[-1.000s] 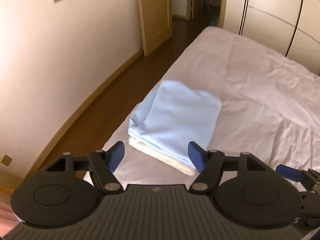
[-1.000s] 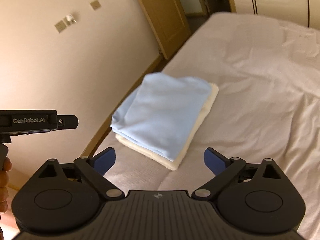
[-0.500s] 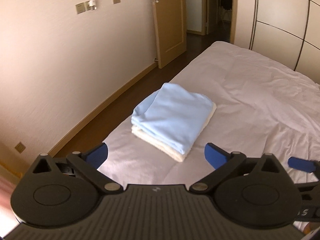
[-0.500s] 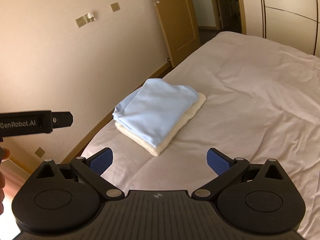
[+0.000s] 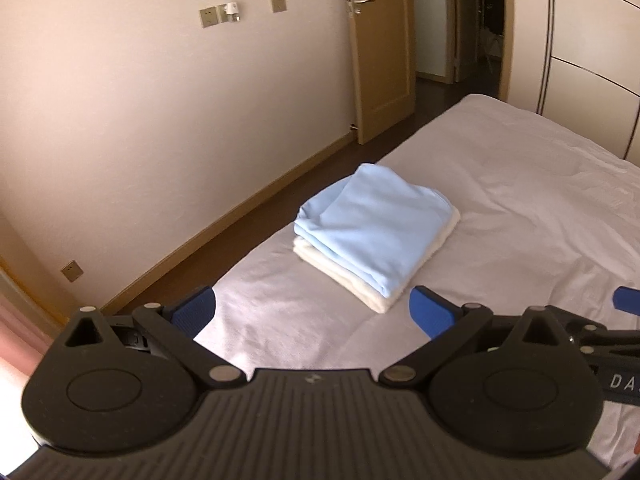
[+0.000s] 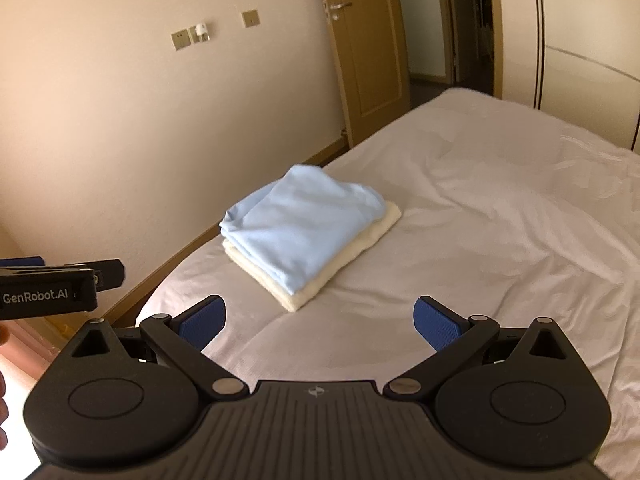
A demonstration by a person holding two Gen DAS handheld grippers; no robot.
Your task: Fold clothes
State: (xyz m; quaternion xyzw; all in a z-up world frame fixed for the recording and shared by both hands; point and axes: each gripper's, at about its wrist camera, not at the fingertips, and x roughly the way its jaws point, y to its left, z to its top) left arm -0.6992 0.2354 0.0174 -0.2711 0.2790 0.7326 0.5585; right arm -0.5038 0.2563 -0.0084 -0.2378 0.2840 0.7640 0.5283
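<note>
A folded light-blue garment point(image 5: 372, 228) lies on top of a folded cream garment point(image 5: 384, 300), stacked on the white bed sheet point(image 5: 520, 216) near the bed's left edge. The stack also shows in the right wrist view, blue point(image 6: 300, 224) over cream point(image 6: 304, 296). My left gripper point(image 5: 312, 312) is open and empty, held back from the stack. My right gripper point(image 6: 318, 320) is open and empty, also short of the stack. The left gripper's body point(image 6: 52, 288) shows at the left of the right wrist view.
A beige wall point(image 5: 160, 120) with sockets runs along the left, with a strip of wooden floor point(image 5: 256, 236) between it and the bed. A wooden door point(image 5: 380, 48) stands open at the far end. Wardrobe panels point(image 5: 592, 60) line the right.
Both grippers have pulled back and risen away from the stack, which now looks smaller and farther. The left gripper's jaws have opened wider. The stack has not moved.
</note>
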